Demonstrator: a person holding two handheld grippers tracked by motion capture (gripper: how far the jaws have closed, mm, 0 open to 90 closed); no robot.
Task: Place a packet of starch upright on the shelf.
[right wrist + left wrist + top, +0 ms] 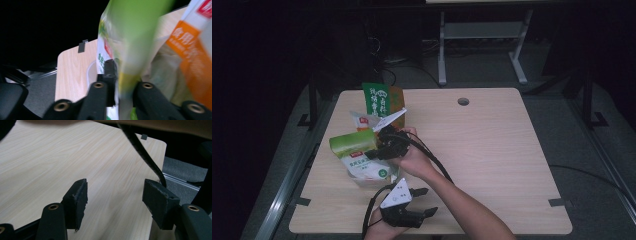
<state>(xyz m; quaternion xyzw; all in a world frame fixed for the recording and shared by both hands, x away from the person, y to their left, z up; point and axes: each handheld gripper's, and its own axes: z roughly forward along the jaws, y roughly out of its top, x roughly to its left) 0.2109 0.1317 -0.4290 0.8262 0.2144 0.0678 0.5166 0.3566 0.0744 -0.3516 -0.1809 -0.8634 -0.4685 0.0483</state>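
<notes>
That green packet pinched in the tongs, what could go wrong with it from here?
The right tongs grip the green packet only at a thin edge, so it might slip out or tear. It hangs close above the white packet and beside the tall green bag, so a swing could knock those over. The cable trailing along the forearm might snag the left tongs, which wait open near the table edge.
</notes>
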